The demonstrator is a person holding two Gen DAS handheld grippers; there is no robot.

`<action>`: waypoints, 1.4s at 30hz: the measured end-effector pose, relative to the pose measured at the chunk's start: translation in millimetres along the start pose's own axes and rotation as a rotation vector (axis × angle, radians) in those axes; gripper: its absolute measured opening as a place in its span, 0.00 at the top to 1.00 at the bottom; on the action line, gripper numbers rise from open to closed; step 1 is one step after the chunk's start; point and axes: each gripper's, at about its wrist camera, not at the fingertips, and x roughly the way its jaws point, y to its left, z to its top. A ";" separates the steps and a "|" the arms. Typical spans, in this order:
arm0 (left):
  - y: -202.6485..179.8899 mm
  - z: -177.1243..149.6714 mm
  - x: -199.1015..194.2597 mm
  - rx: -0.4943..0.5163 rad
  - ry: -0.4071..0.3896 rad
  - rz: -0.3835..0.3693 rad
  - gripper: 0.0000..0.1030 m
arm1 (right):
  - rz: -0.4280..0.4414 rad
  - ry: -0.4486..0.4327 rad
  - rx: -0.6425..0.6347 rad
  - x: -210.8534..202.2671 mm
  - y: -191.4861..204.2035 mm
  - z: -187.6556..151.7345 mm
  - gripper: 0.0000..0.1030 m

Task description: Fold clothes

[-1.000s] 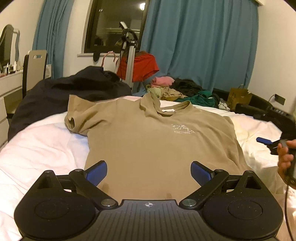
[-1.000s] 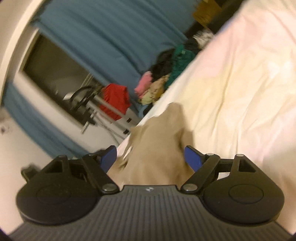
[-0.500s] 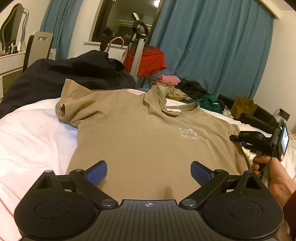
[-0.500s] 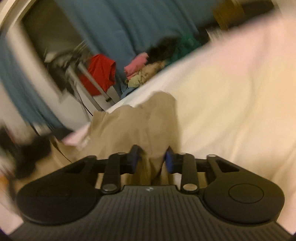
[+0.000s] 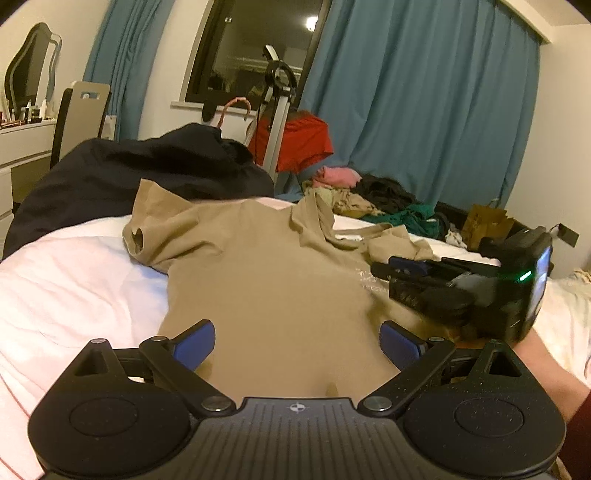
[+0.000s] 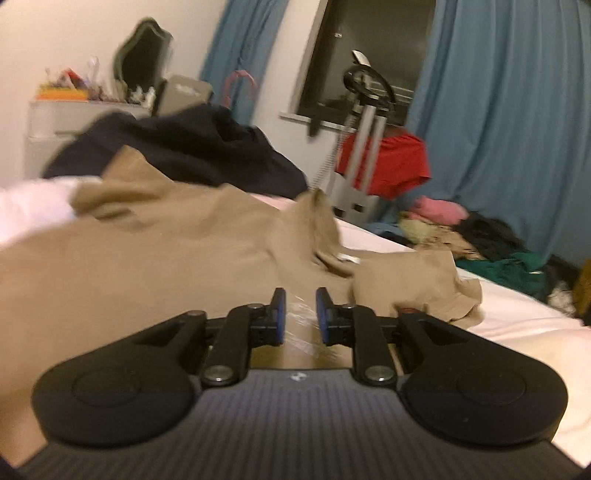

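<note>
One tan T-shirt [image 5: 266,280] lies spread mid-bed [image 5: 66,280], right sleeve folded inward; two claws: left claw [image 5: 297,345] wide at its near hem, right claw [image 6: 297,314] narrow, opening, nothing gripped; blue curtains [image 5: 424,110] beyond.

Bedroom, warm dim light. Dark window [image 5: 255,55] reflecting a ceiling lamp, teal curtains [image 5: 424,110] both sides, cream walls [image 5: 29,22]. White dresser [image 5: 22,147] with mirror [image 5: 31,66] far left, chair [image 5: 81,114] beside it. Bed [image 5: 74,273] in white sheet. Metal stand [image 5: 275,110] under window.
</note>
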 end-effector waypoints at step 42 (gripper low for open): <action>-11.4 -3.3 8.5 0.058 0.020 -0.035 0.07 | -0.489 -0.077 1.097 -132.5 -252.2 -58.5 0.16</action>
